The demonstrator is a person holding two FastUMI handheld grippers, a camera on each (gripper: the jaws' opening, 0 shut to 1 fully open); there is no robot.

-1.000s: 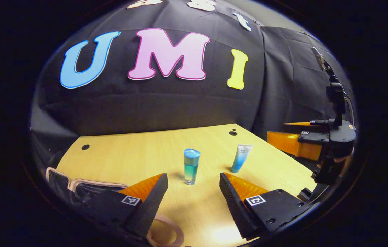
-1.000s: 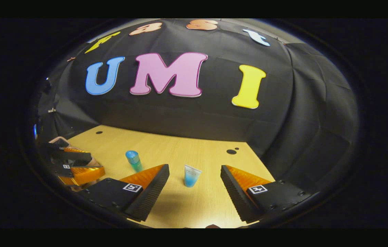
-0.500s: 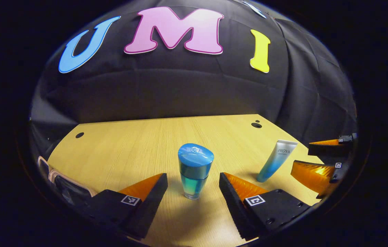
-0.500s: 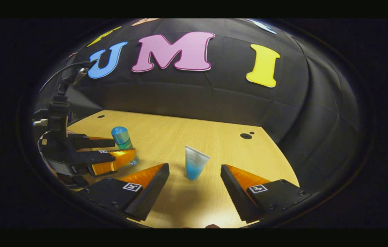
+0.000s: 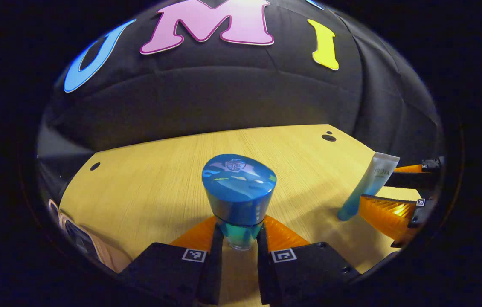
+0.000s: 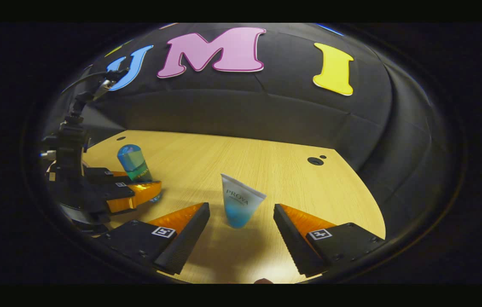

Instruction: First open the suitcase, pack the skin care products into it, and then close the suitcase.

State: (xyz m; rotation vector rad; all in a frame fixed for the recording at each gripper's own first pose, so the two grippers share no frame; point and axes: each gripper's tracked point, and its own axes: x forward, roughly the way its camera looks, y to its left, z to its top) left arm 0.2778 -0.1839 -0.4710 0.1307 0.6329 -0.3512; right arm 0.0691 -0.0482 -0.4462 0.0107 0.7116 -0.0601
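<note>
As labelled: "PROYA" tube (upright, btwn fingers).

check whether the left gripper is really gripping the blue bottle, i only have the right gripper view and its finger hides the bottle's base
Observer: Yes. In the left gripper view, both fingers of the left gripper press on the clear lower body of the blue bottle, just under its cap.
Operator: is it off the table
Observer: It doesn't look so. The bottle stands upright and its base appears to rest on the table.
Operator: where's the suitcase from there
Observer: A pale-rimmed edge of the suitcase shows at the lower left of the left gripper view, to that gripper's left. That sliver doesn't show whether it is open.
</note>
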